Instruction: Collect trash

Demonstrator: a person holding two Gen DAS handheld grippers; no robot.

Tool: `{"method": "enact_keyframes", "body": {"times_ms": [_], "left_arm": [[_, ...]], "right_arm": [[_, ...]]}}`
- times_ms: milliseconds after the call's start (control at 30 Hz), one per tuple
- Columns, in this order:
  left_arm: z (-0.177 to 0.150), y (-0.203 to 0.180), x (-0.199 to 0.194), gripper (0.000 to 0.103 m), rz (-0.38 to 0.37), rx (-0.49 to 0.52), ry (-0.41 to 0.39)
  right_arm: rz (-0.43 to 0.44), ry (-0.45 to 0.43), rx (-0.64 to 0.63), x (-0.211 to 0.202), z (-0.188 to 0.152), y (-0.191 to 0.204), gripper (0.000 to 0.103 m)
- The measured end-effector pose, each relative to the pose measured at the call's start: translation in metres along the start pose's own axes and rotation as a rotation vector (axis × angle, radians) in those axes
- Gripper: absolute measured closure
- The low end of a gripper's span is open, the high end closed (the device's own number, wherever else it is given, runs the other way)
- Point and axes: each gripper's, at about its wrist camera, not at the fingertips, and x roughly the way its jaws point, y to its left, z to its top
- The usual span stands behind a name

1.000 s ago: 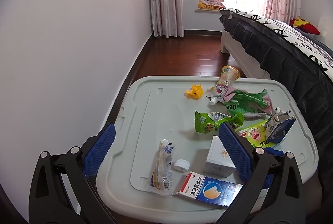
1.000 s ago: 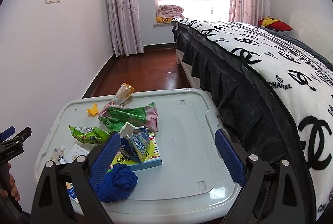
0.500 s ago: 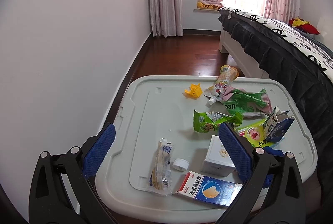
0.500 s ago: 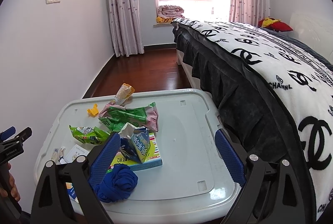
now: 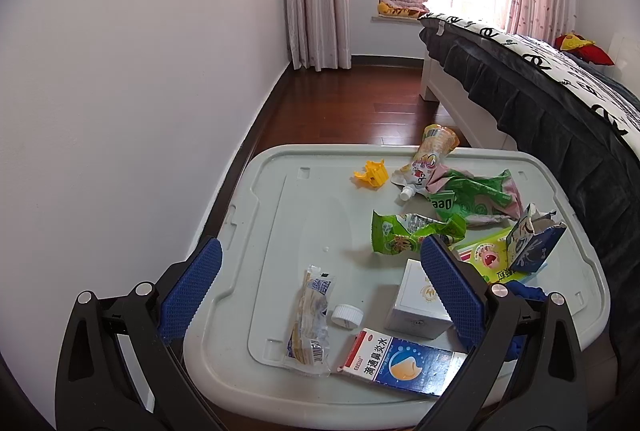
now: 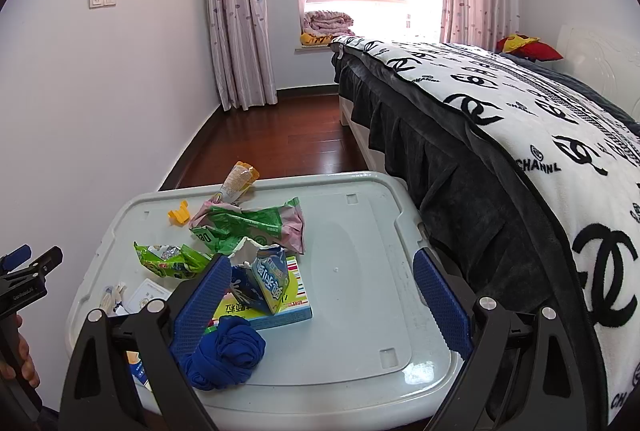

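Note:
Trash lies on a grey plastic lid point(image 5: 304, 223) point(image 6: 360, 271). In the left wrist view I see a clear wrapper point(image 5: 310, 315), a white cap point(image 5: 347, 315), a white box point(image 5: 414, 301), a red-and-blue carton point(image 5: 400, 361), green wrappers point(image 5: 412, 231), a pouch point(image 5: 430, 157) and a yellow piece point(image 5: 372, 173). In the right wrist view a torn blue carton point(image 6: 268, 277) stands on a colourful box point(image 6: 280, 305), beside a blue cloth ball point(image 6: 226, 351). My left gripper point(image 5: 318, 291) and right gripper point(image 6: 322, 301) are open and empty above the lid's near edge.
A bed with a dark skirt and a black-and-white blanket point(image 6: 520, 135) runs along the lid's right side. A white wall point(image 5: 140, 91) stands on the left. Dark wood floor point(image 5: 360, 103) lies beyond, with curtains point(image 6: 240, 11) and a window at the back.
The left wrist view has shifted slightly, as if the gripper drew back a little. The right gripper has not moved. No trash has moved.

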Motion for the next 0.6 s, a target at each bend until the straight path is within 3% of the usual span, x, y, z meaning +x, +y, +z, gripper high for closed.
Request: {"method": "enact_keyframes", "body": {"times_ms": [600], "left_arm": [[-0.0009, 0.0004, -0.0005, 0.006, -0.005, 0.000, 0.001]], "right_arm": [[0.001, 0.000, 0.000, 0.0003, -0.0003, 0.0004, 0.012]]}}
